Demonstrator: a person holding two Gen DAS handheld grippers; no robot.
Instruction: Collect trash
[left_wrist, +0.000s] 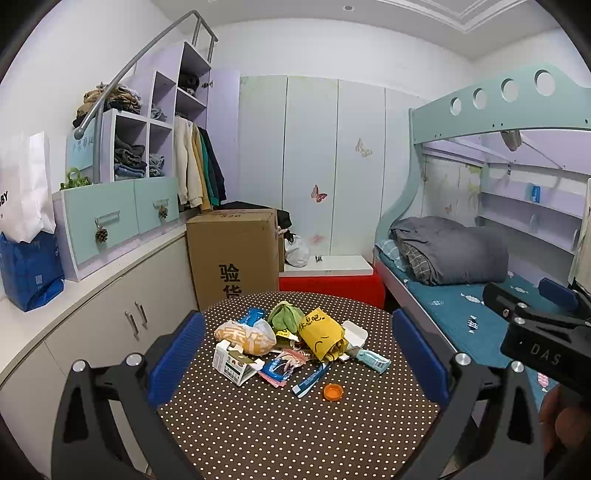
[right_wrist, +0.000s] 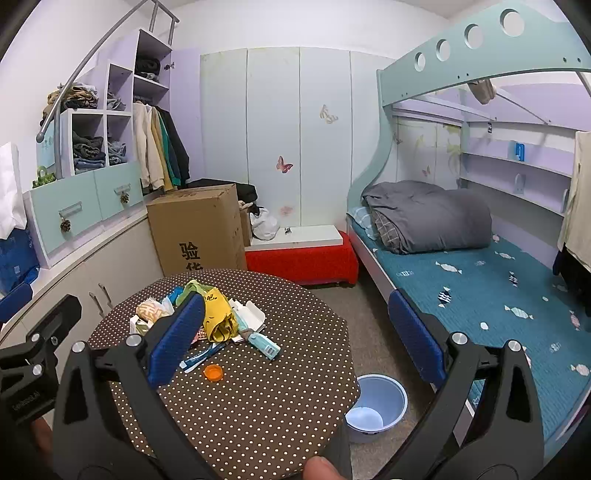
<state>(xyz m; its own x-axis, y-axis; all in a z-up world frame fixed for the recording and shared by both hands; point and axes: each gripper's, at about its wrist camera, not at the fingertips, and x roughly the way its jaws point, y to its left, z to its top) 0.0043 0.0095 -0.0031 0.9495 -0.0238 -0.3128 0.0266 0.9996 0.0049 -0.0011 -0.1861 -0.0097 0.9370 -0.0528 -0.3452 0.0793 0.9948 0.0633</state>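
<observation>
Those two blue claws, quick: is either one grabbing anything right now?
Left gripper: open, holding nothing, above the table, short of the trash pile.
Right gripper: open, holding nothing, over the table's right edge.

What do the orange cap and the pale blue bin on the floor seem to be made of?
Orange cap: probably moulded plastic, with a smooth, even, slightly glossy colour. Pale blue bin: apparently thin, semi-glossy plastic; its wall looks faintly translucent, with a smooth rolled rim.

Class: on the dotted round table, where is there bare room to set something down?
The table's near half, from the orange cap to the near rim, is bare, as is its right edge beside the bucket. The trash pile crowds the far middle.
</observation>
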